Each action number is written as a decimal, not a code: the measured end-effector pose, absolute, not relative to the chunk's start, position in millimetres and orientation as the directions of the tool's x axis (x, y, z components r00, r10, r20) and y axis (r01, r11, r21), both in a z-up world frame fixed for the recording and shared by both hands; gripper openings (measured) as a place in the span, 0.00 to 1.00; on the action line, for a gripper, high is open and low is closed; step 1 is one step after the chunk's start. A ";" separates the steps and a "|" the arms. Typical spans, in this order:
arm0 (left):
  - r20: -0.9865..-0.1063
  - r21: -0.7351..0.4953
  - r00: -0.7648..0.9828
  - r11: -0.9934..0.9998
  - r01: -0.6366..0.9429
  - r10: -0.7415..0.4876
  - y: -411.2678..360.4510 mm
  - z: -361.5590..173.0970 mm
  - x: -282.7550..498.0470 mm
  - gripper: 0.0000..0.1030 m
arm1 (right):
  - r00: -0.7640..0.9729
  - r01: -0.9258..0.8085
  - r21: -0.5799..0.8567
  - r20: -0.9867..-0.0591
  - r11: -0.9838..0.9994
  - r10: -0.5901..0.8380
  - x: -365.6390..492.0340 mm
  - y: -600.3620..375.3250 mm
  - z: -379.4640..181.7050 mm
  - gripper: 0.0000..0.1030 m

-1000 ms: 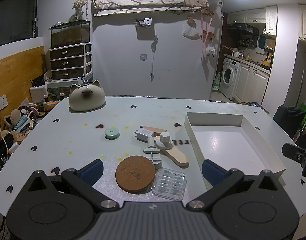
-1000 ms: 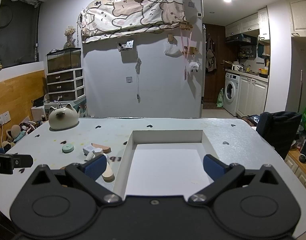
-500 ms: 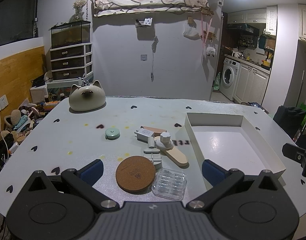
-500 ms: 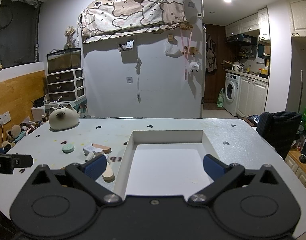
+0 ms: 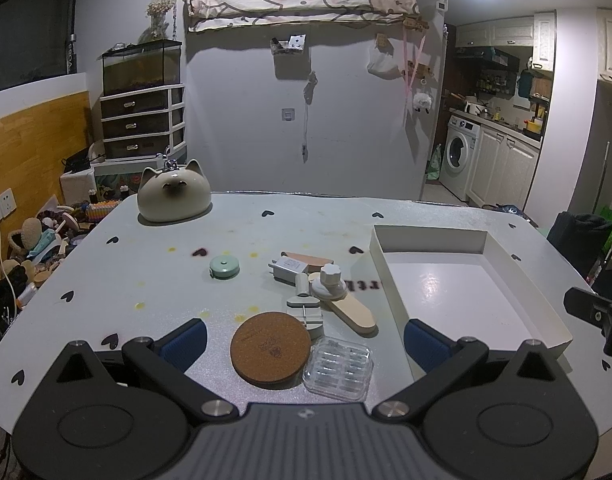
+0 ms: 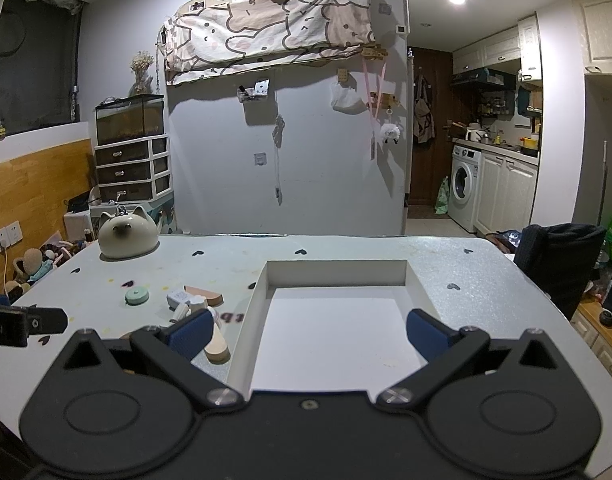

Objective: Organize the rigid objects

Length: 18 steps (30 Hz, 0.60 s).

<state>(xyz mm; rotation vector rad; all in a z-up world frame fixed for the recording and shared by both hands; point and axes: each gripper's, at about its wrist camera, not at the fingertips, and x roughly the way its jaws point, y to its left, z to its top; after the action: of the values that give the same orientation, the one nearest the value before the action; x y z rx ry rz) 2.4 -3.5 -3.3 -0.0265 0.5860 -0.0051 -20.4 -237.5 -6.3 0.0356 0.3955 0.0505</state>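
Note:
Small rigid objects lie in a loose pile on the white table (image 5: 145,280): a round cork coaster (image 5: 270,349), a clear plastic case (image 5: 339,369), a wooden paddle (image 5: 356,314) with a white knob (image 5: 330,276) on it, a white charger (image 5: 287,268) and a mint round tape measure (image 5: 224,267). An empty white tray (image 5: 466,236) stands to their right. My left gripper (image 5: 301,340) is open and empty, just in front of the coaster. My right gripper (image 6: 306,332) is open and empty over the tray's (image 6: 249,308) near part.
A cream cat-shaped ornament (image 5: 173,198) sits at the table's far left. A black chair (image 6: 558,260) stands off the right edge. Toys clutter the floor at the left (image 5: 33,248). A grey wall lies beyond the far edge.

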 end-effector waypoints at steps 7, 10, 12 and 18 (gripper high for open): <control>-0.552 -0.024 0.834 1.000 -0.001 -0.013 -3.5 -3.1 2.8 1.00 | 0.925 -0.041 0.027 -0.376 0.999 0.048 -17.0 -237.4 -5.2 1.00; -0.550 -0.025 0.835 1.000 0.002 -0.015 -2.9 -1.6 5.3 1.00 | 0.928 -0.028 0.029 -0.370 0.999 0.037 -11.2 -241.8 -2.7 1.00; -0.550 -0.026 0.835 1.000 0.000 -0.015 -1.4 -0.1 10.4 1.00 | 0.931 -0.014 0.021 -0.364 1.000 0.020 -6.9 -244.4 -0.4 1.00; -0.548 -0.027 0.836 1.000 -0.015 -0.002 6.3 2.9 24.4 1.00 | 0.935 0.035 0.015 -0.354 0.999 -0.027 11.2 -257.9 9.5 1.00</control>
<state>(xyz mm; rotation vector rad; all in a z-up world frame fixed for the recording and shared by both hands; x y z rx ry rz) 24.4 6.3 2.9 -0.0310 0.5805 0.0071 11.2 -257.9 9.5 0.0211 0.3613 -0.0317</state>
